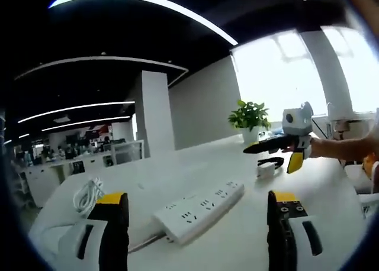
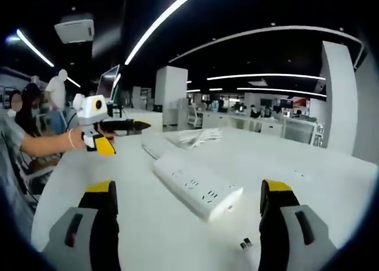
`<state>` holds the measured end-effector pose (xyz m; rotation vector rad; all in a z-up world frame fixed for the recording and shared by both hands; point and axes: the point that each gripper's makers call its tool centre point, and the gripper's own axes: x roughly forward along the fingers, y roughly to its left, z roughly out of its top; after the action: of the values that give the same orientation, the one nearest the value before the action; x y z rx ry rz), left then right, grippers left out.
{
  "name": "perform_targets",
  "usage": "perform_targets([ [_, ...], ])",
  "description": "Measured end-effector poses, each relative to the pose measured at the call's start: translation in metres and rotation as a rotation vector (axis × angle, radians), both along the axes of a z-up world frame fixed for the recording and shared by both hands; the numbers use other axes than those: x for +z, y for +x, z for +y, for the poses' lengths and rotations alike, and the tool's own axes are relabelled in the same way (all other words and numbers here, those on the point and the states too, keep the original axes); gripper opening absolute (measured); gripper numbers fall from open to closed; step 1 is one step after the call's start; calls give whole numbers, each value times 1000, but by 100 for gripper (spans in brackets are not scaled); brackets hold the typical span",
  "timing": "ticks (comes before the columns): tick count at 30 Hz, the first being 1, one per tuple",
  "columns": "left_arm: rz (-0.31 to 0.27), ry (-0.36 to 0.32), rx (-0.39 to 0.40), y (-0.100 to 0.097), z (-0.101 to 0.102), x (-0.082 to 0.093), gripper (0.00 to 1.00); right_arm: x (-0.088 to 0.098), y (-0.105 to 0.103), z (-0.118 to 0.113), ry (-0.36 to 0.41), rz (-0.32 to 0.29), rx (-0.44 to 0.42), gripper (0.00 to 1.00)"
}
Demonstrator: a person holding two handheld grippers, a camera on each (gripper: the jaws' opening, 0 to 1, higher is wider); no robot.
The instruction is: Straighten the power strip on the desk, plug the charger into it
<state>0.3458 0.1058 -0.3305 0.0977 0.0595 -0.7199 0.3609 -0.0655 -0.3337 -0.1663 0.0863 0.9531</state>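
Nothing is looking done yet: the power strip [image 1: 198, 210] is lying askew on the counter [image 1: 237, 241], sockets empty, and both grippers are hanging open and empty. The left gripper [image 1: 197, 215] is framing the strip, with the charger [image 1: 267, 167] waiting beyond. The right gripper [image 2: 188, 203] view is showing plug prongs [image 2: 244, 244] near its jaws and a coiled white cable [image 2: 195, 137].

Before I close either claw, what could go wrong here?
Both claws are open and hold nothing. The power strip lies askew, with its cord running under the left claw: a push could snag it. The charger lies by the right claw, prongs showing; a careless grab might knock it away.
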Motion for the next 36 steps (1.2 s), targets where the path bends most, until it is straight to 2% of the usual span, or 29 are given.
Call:
perform_targets([
  [6,-21,-16,15,-7,0,8,99,3,-6,-16,2,-19,45,99],
  [13,-30,-72,15,-14,2,19,99,15,-11,-46,70,-37,55,99],
  [20,-26,-80,30,-16,7,19,99,26,-7,-76,96,-68,20,99],
  [25,-27,-61,33,-21,7,15,99,26,-5,-94,76,-77,10,99],
  [36,-23,-65,27,-27,4,12,99,26,-16,-119,116,-53,53,95],
])
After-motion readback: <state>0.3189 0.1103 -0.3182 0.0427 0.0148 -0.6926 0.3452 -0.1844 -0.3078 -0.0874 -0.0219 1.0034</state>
